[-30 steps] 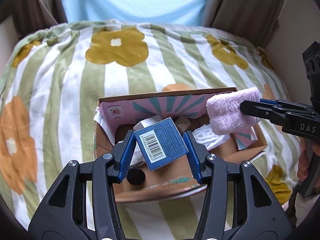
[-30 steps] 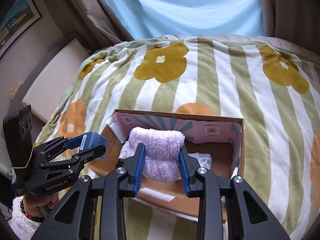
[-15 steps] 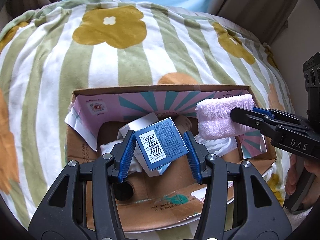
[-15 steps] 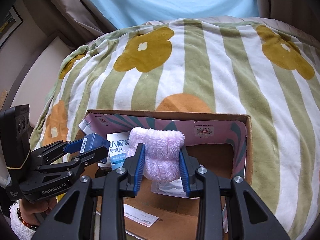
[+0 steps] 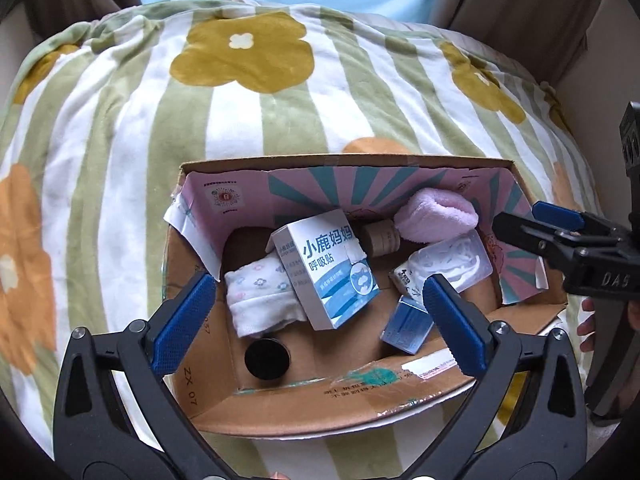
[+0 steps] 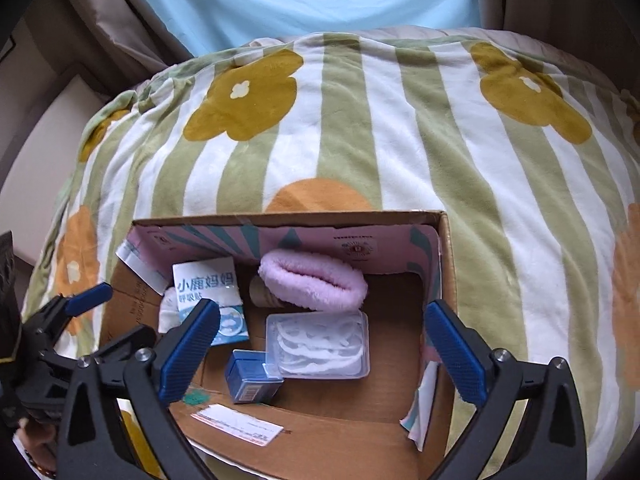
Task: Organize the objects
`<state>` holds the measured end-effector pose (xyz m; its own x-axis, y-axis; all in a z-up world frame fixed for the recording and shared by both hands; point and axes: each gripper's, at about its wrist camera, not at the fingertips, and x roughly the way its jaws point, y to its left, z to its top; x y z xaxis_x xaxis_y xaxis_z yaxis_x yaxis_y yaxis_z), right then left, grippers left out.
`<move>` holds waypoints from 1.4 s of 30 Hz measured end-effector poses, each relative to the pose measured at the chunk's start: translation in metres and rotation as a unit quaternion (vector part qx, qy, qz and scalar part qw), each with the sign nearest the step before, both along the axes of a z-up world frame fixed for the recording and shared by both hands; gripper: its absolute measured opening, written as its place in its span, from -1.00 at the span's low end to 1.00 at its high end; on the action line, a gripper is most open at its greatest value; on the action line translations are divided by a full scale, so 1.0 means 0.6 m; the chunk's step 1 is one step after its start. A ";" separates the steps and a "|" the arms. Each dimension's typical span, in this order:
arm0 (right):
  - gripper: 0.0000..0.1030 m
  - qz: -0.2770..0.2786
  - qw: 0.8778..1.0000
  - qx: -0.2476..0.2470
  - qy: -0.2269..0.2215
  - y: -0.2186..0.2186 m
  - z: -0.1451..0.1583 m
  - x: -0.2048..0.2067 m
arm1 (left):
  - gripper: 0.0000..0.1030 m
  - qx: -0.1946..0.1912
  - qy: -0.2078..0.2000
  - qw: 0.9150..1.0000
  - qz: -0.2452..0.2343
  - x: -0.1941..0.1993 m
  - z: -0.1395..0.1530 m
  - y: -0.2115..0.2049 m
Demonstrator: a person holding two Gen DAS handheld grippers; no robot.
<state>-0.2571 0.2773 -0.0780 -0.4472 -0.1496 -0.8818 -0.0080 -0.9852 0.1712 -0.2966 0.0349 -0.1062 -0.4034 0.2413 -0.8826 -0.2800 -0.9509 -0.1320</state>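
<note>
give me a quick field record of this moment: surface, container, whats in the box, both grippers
surface: striped floral blanket
container: open cardboard box resting on the blanket
contents: small blue box, pink fluffy cloth, white and blue carton, clear plastic pack, floral white cloth, black round lid, brown roll
left gripper: open over the box, jaws just opened, pads touching nothing
right gripper: open over the box, jaws just opened, pads touching nothing

Pink towel (image 6: 316,284) inside cardboard box (image 6: 444,264)
</note>
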 end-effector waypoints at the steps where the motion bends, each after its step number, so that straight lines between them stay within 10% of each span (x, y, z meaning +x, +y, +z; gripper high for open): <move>1: 0.98 0.003 1.000 0.003 0.002 -0.003 0.002 0.004 | 1.00 0.002 0.001 1.000 0.000 0.002 0.003 -0.001; 19: 0.98 0.002 0.996 0.028 0.079 -0.039 0.099 0.078 | 1.00 0.007 0.073 0.997 0.015 0.074 0.115 -0.014; 31: 0.98 0.005 0.982 0.079 0.169 -0.075 0.182 0.258 | 1.00 0.022 0.165 0.985 0.038 0.248 0.212 -0.060; 42: 0.98 -0.049 0.977 0.076 0.193 -0.063 0.165 0.387 | 1.00 0.019 0.214 0.975 0.059 0.387 0.197 -0.088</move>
<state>-0.0250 0.2397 0.0210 -0.7570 0.0306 -0.6527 -0.0669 -0.9973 0.0308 -0.0644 -0.0180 0.0123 -0.7597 0.1999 -0.6188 -0.2060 -0.9765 -0.0626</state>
